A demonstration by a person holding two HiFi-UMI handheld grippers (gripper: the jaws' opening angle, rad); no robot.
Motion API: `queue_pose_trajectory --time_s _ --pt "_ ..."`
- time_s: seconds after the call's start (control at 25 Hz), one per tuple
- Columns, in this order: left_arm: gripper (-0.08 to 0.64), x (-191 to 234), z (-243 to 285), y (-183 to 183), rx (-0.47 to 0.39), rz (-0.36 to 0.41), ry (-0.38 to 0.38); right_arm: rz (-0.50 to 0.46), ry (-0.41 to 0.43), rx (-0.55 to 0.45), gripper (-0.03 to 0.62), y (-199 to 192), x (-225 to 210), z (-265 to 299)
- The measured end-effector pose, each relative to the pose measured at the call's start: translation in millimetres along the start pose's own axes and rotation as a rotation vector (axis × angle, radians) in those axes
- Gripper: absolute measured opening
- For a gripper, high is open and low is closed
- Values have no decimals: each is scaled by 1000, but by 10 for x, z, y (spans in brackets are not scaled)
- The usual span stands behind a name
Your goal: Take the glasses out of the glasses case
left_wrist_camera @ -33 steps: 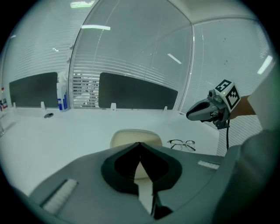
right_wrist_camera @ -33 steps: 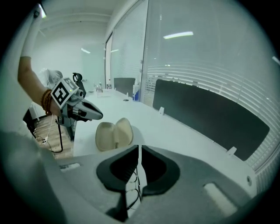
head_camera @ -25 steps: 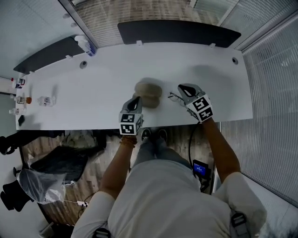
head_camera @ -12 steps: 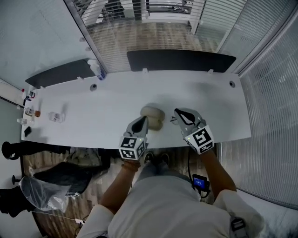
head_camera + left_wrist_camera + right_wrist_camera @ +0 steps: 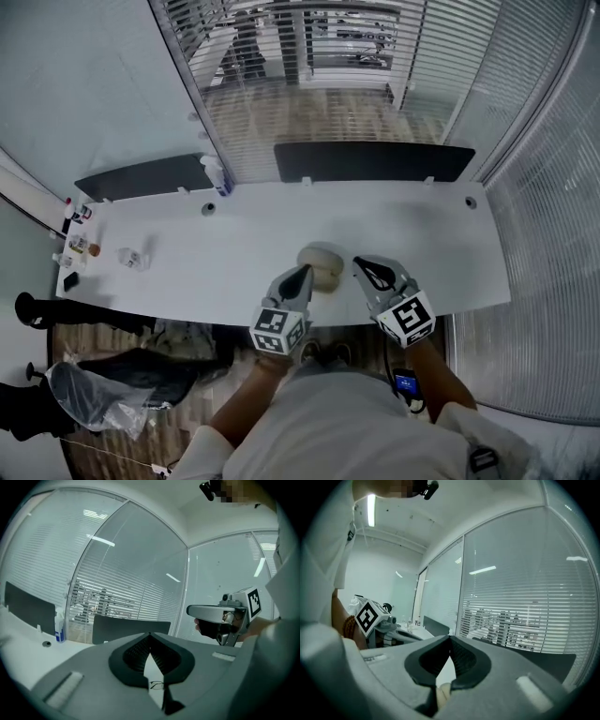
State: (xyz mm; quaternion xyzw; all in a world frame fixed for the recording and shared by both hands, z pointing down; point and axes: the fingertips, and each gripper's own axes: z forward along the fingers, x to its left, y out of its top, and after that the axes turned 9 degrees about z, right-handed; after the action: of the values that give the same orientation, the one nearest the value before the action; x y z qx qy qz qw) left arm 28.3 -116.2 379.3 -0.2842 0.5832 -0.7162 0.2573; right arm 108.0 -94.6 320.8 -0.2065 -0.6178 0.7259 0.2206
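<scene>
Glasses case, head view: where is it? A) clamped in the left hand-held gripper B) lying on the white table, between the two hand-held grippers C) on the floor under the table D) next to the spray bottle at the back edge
B: the glasses case lies on the white table, in the gap between the left hand-held gripper and the right hand-held gripper, and neither holds it.
</scene>
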Motion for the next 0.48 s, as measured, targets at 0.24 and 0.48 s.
queue_pose_trajectory --time_s 0.24,0.48 --pt "0 -219 -211 364 -84 5 -30 8 17 -57 2 246 282 -138" --pt "0 -395 -371 613 -135 27 -48 18 45 -84 2 448 545 -288"
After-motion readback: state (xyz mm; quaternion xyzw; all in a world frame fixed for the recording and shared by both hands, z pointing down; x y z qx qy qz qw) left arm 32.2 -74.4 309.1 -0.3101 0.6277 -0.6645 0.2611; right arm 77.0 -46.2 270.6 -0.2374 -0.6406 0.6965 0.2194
